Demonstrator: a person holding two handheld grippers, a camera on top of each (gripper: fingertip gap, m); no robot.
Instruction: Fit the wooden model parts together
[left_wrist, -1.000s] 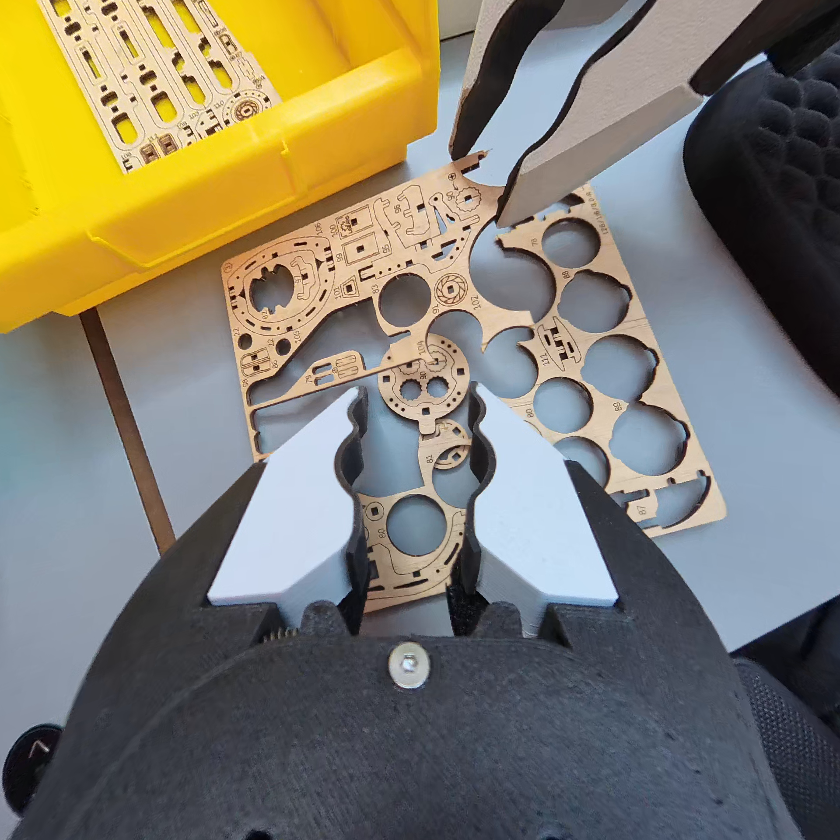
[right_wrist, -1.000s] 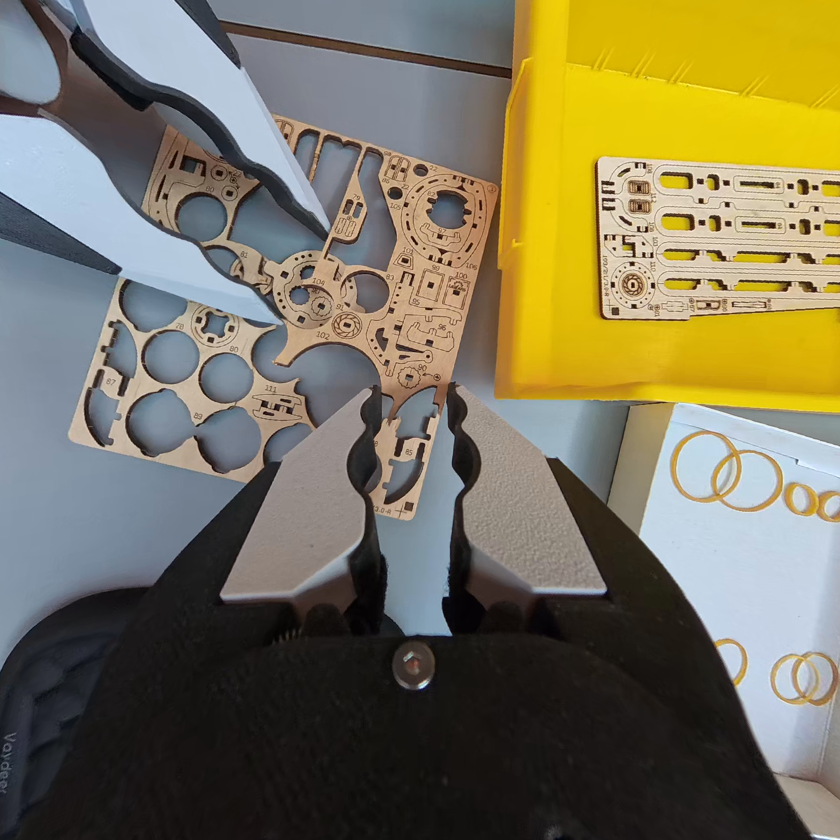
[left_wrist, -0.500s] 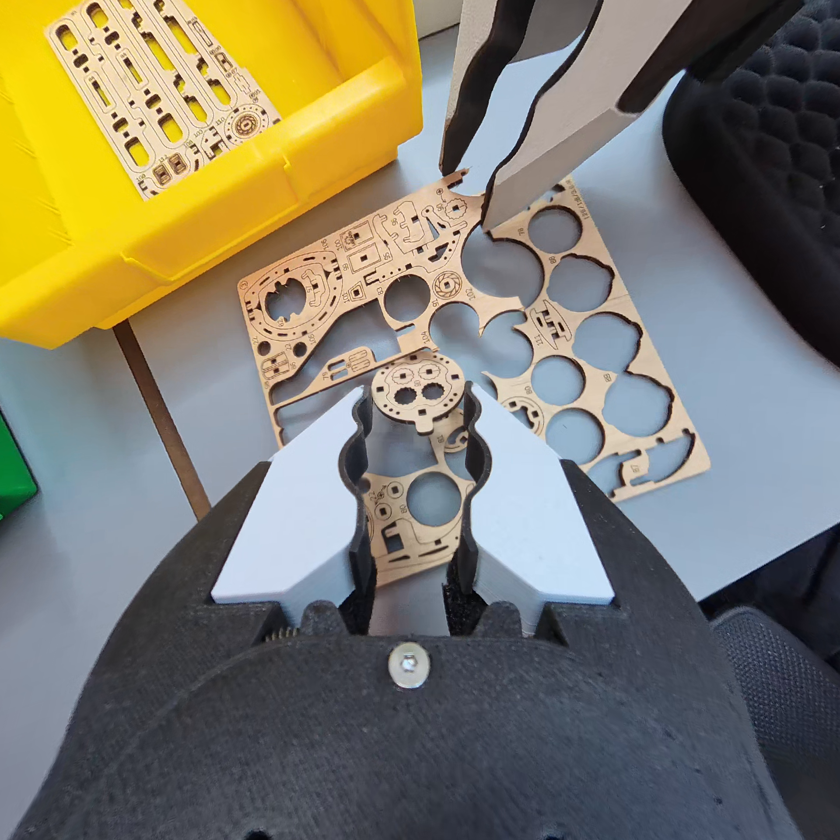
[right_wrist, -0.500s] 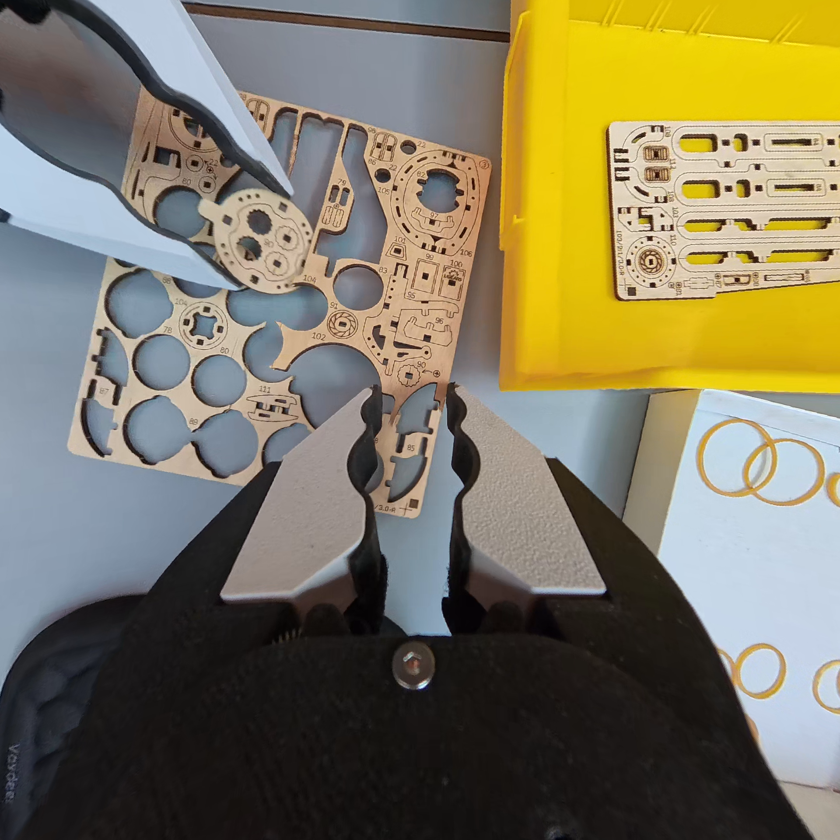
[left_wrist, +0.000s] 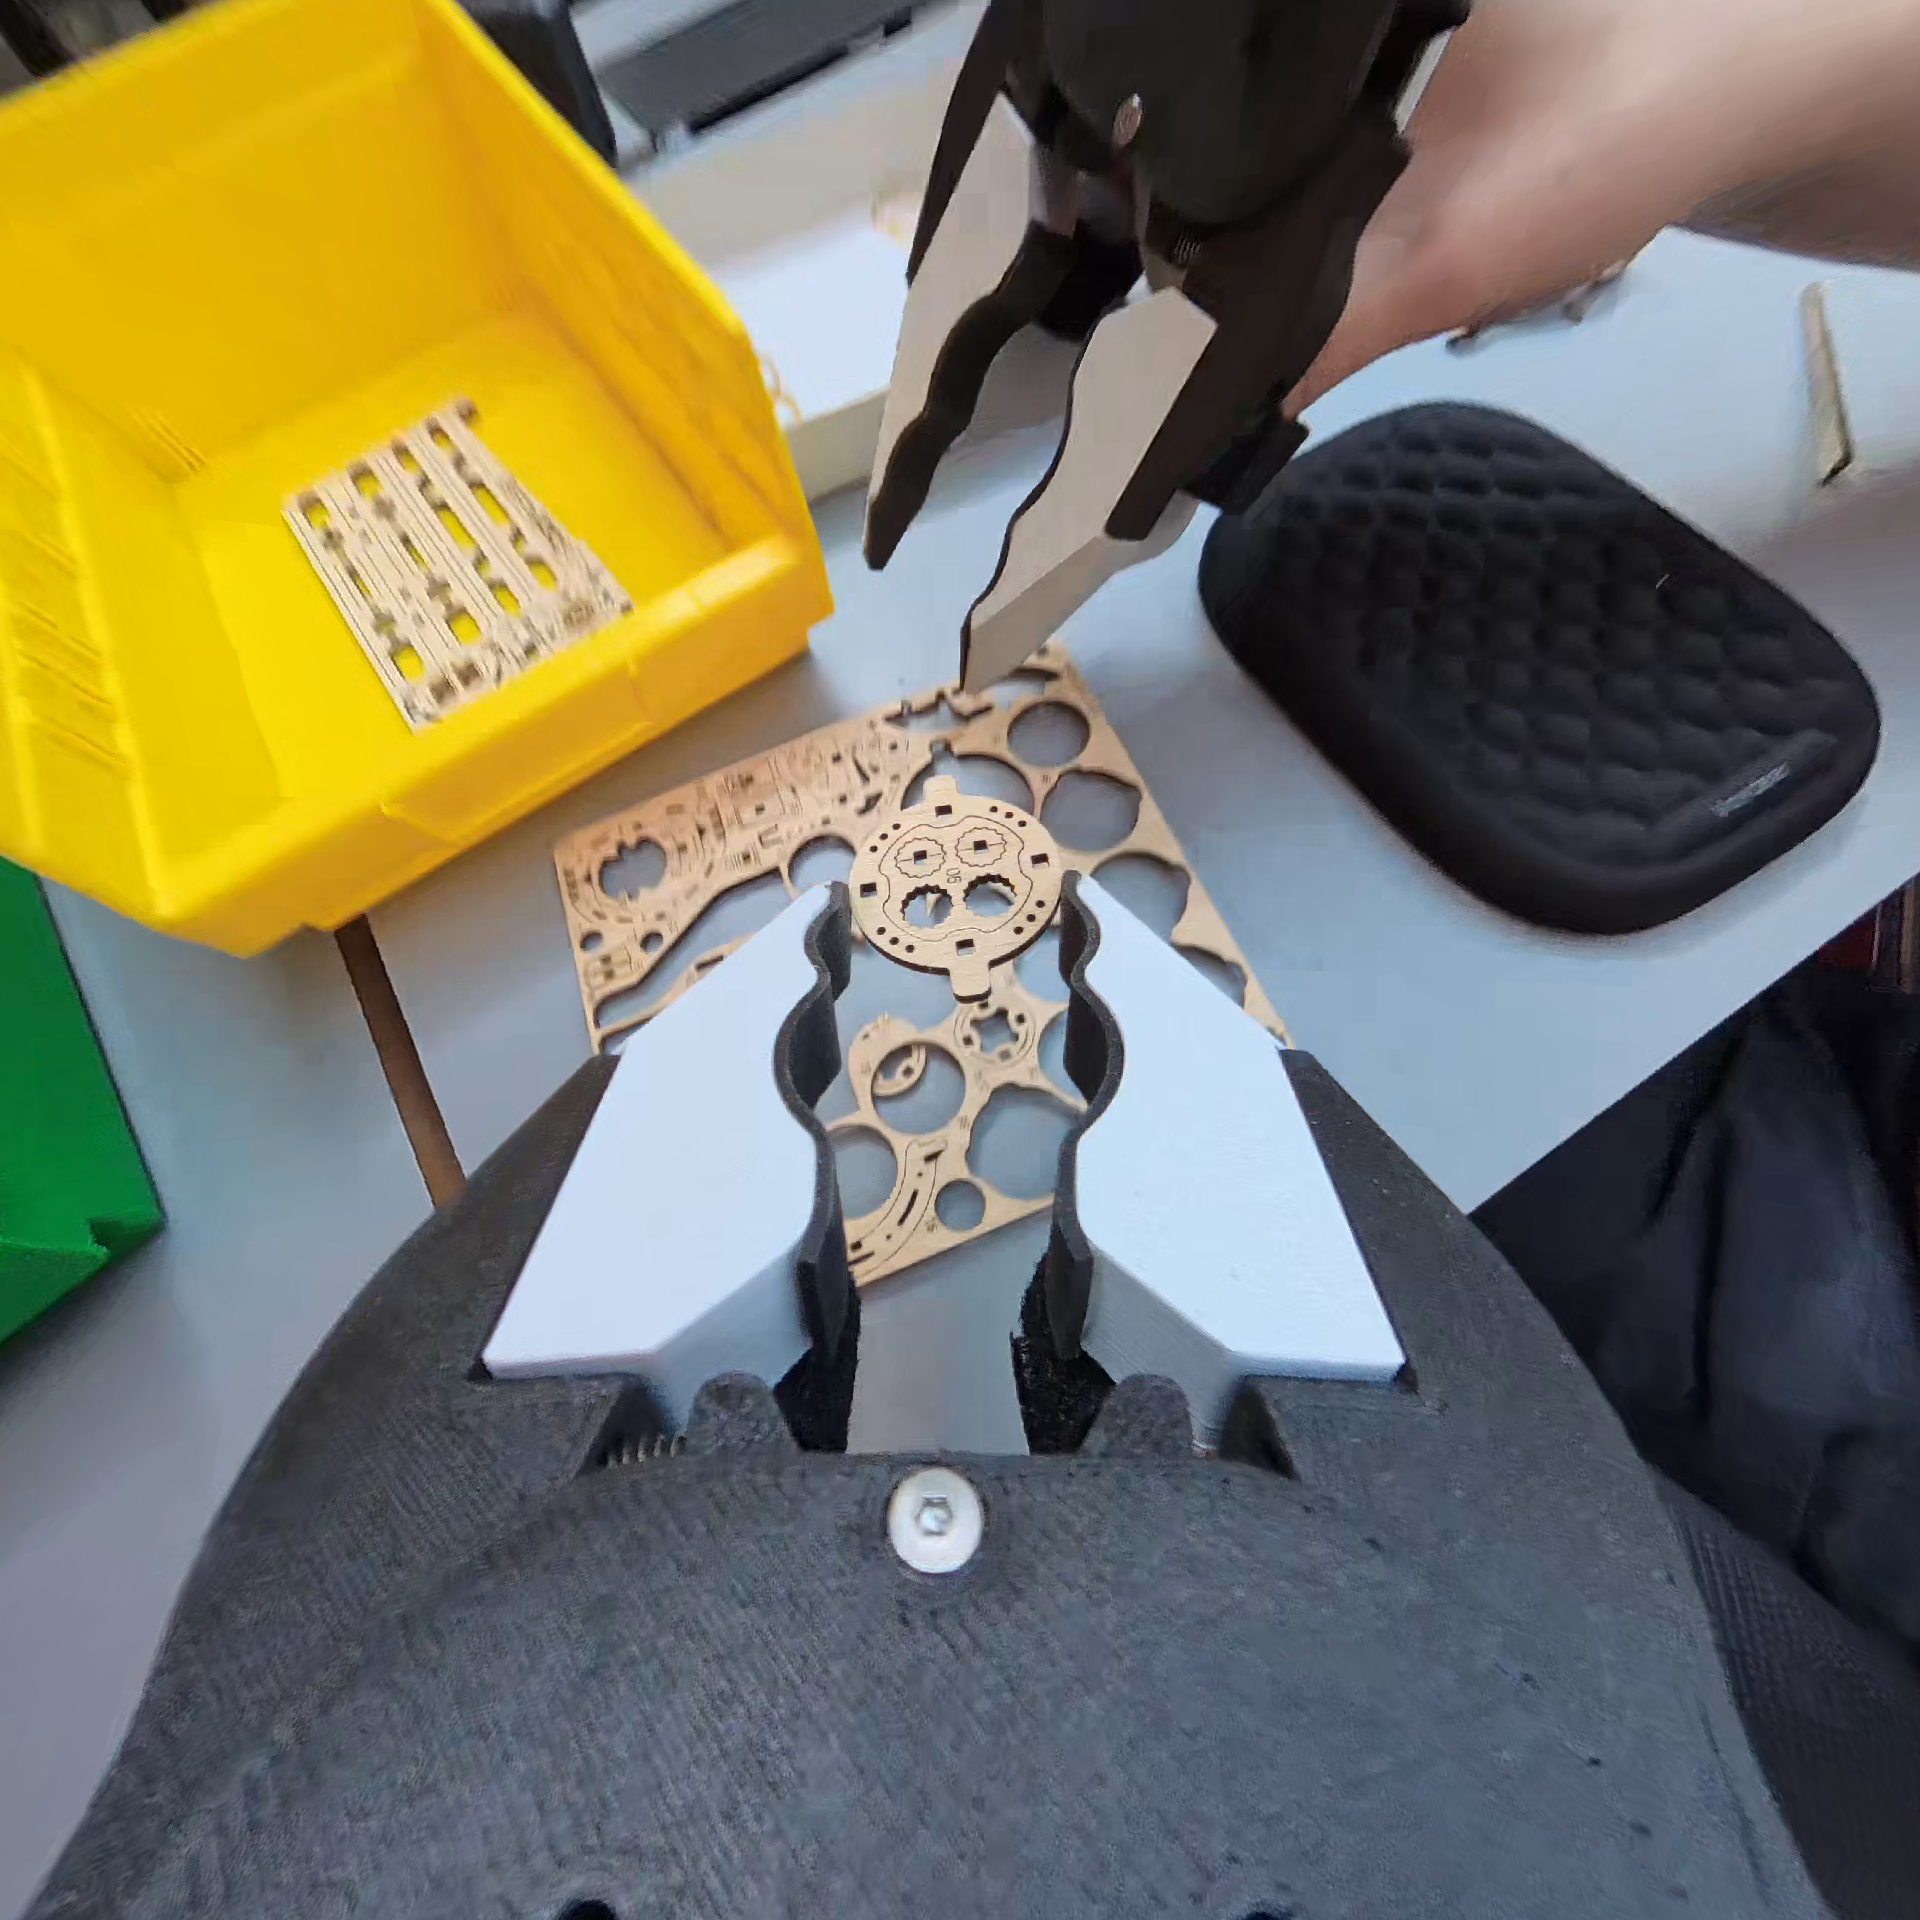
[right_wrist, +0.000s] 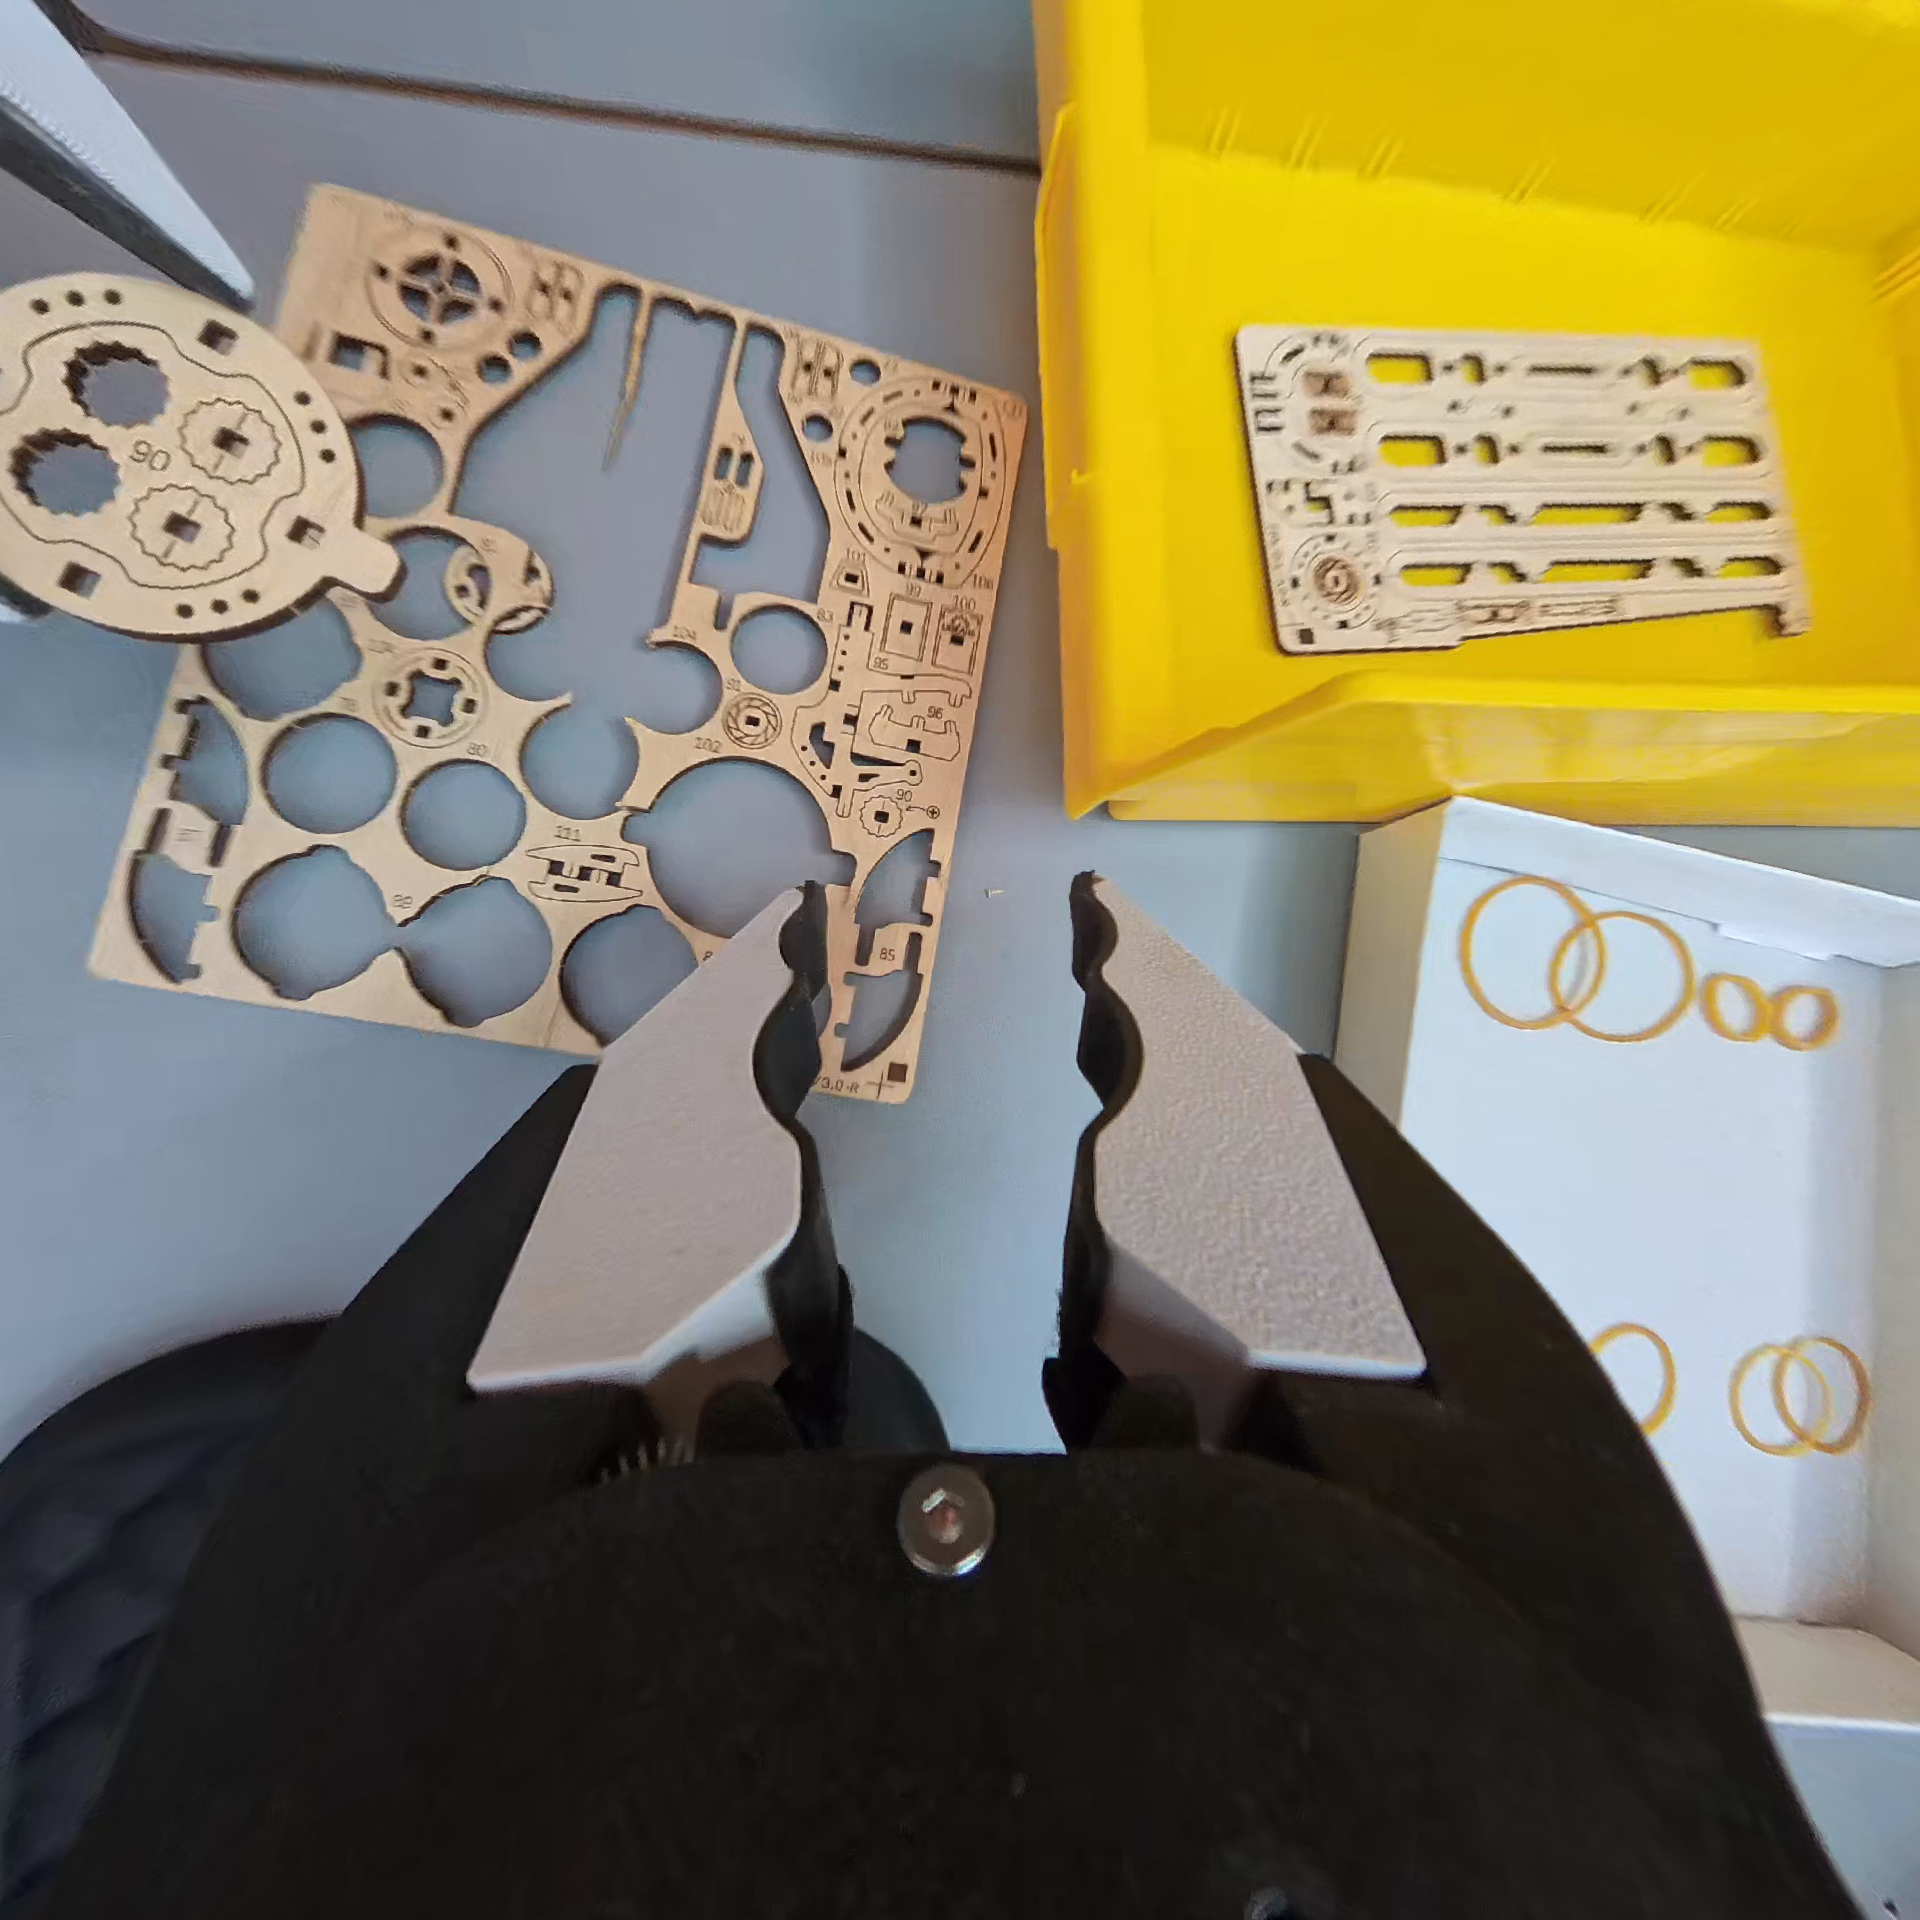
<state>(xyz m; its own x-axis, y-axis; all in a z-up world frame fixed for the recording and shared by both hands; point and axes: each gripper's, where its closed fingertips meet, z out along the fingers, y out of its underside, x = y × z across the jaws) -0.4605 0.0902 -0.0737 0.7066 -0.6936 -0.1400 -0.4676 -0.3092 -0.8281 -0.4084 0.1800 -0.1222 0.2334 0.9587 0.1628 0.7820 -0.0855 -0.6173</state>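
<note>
A round wooden disc with gear-shaped holes is held edge to edge between my left gripper's fingertips, above the table. It also shows in the right wrist view at the far left. Below it lies the flat wooden parts sheet, full of cut-out holes, on the grey table; it shows in the right wrist view too. My right gripper is open and empty, above the sheet's near corner. In the left wrist view it hangs over the sheet's far edge.
A yellow bin holding a second wooden sheet stands left of the sheet; both show in the right wrist view. A black cushioned pad lies to the right. A green bin and a white box with rubber bands stand nearby.
My left gripper has pulled the disc out of the sheet and lifted it well above the table. My right gripper has risen off the sheet and opened wider.
</note>
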